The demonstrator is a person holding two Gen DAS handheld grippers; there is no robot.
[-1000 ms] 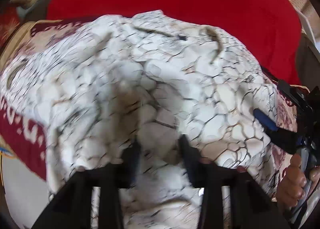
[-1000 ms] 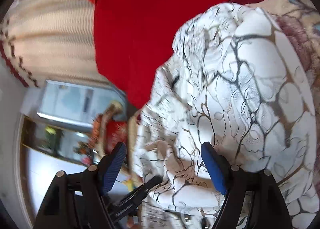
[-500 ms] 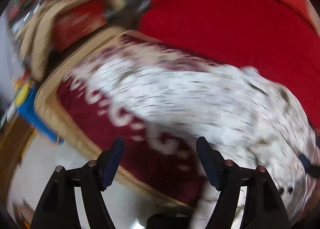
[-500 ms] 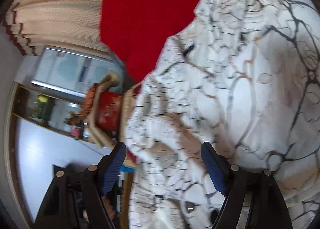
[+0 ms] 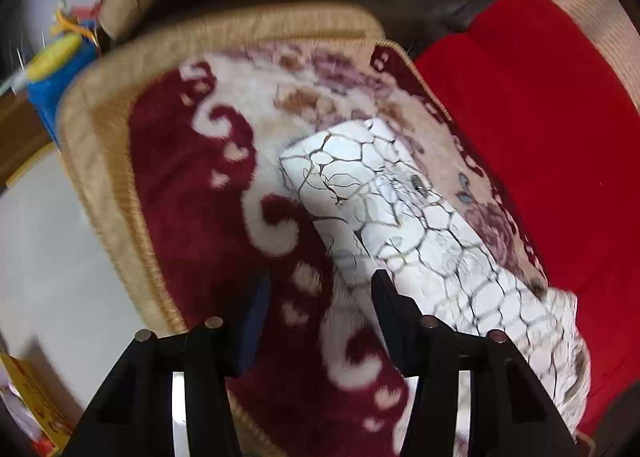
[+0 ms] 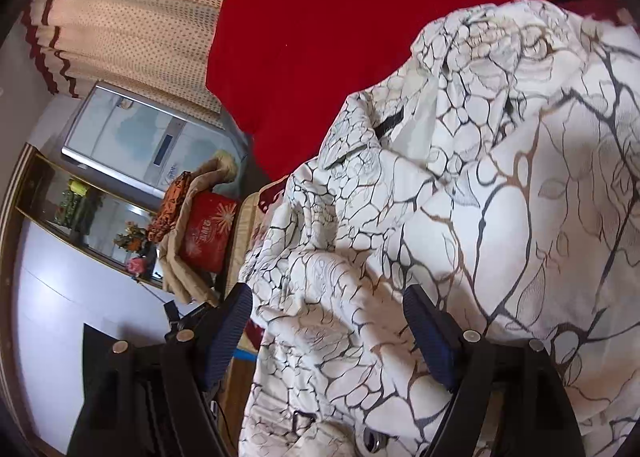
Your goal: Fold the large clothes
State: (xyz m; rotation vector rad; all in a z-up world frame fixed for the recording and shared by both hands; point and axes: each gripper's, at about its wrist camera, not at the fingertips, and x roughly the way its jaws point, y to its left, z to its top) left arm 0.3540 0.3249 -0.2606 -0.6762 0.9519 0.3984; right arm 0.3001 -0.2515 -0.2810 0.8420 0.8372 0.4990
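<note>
Over the garment point(image 6: 460, 217), right tongs point(image 6: 328, 321) agape, empty.

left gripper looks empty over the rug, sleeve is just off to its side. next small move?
Probably slide the left gripper sideways onto the near edge of the white crackle-print sleeve and close. Its jaws have just been closing with only the red patterned rug between them; the sleeve lies stretched out beside its right finger. The right gripper is open over the bunched body of the garment.
</note>
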